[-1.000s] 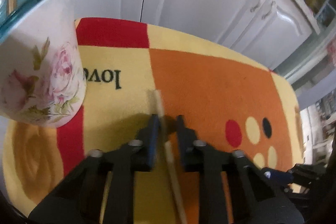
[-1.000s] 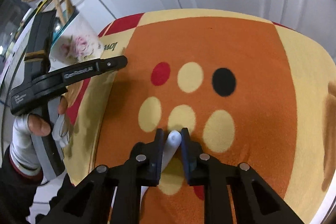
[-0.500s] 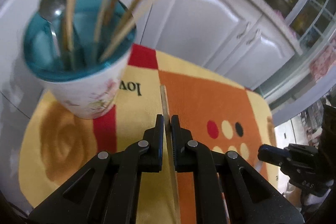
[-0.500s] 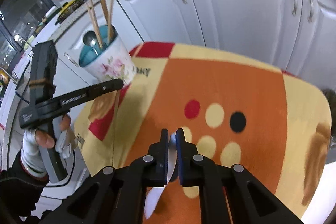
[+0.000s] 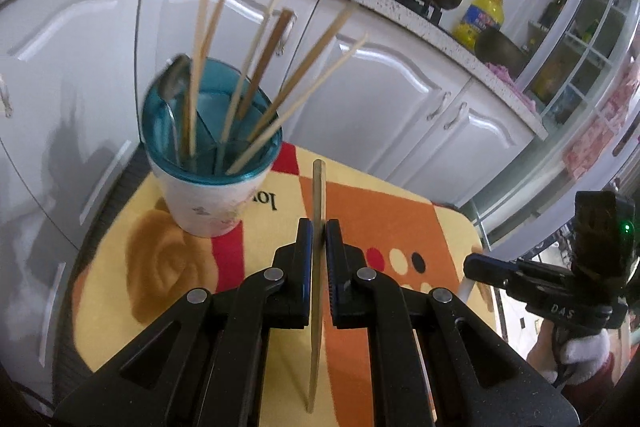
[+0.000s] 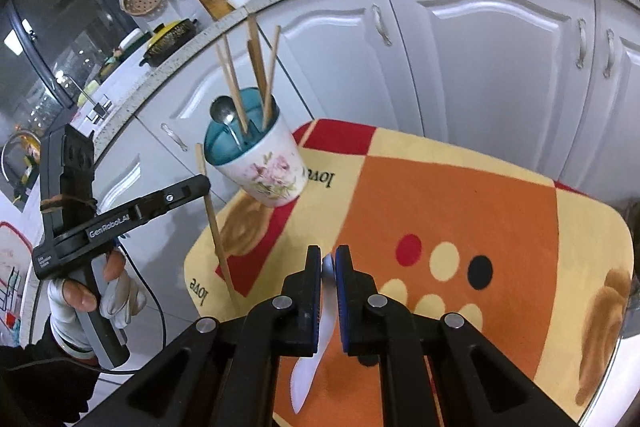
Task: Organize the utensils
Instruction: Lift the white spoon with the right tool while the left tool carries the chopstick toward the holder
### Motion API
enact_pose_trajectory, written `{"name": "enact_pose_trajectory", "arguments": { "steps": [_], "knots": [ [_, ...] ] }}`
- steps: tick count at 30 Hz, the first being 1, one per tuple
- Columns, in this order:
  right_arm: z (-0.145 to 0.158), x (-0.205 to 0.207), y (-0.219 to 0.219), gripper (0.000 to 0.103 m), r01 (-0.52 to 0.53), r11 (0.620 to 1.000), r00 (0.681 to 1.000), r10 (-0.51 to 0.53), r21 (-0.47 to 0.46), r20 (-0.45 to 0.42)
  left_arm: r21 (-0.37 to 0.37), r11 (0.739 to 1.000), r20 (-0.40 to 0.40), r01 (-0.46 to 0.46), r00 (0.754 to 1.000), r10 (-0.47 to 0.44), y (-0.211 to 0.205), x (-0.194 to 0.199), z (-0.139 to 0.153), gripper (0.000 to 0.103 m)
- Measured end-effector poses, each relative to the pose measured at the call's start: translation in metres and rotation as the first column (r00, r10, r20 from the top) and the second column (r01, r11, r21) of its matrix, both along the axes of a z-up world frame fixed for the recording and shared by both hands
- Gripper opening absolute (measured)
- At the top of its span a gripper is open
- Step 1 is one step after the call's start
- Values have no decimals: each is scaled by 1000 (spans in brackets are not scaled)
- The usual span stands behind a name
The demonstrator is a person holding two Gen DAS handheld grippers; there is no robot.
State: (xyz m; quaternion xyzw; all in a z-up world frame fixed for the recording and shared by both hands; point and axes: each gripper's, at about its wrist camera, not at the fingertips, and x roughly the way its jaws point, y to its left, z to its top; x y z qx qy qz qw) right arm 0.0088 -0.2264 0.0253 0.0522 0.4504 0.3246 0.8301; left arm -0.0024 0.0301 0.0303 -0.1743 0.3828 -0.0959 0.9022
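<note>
At the bottom centre of the left wrist frame, your left gripper (image 5: pixel 319 239) is clamping a pale wooden chopstick (image 5: pixel 318 195), its black jaws pressing on the stick from both sides. One end is poking up past the fingertips toward the middle of the frame; the other is trailing down between the gripper's arms. In the right wrist view that same stick is hanging steeply at centre left.

Low in the right wrist frame, your right gripper (image 6: pixel 328 263) is pinching a white plastic knife (image 6: pixel 310 371), whose serrated blade is pointing down toward the bottom edge.

Left of centre in both views, a white floral cup with a teal lining (image 5: pixel 208 195) is standing on the orange, yellow and red patterned mat (image 5: pixel 384 203), holding several chopsticks and a metal spoon (image 5: pixel 174 83).
</note>
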Motion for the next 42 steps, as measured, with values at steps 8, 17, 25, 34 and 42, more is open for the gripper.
{"name": "enact_pose_trajectory", "arguments": {
  "steps": [8,17,25,34,42],
  "knots": [
    [27,3,12,7,-30,999,998,29,13,63,8,999,53,-34,998,34,21,-11,23,4],
    [37,7,31,7,-65,998,994,65,2,90,22,998,62,-51,997,49,26,-15,28,4],
    [28,9,30,7,-54,999,996,54,-3,65,19,991,-36,-130,991,131,39,-9,-10,8],
    [14,14,35,7,-64,998,998,64,-2,27,40,964,-275,-262,925,263,71,5,-96,32],
    [6,17,39,7,-73,997,997,73,-10,6,120,951,-291,-287,905,310,59,30,-131,31]
  ]
}}
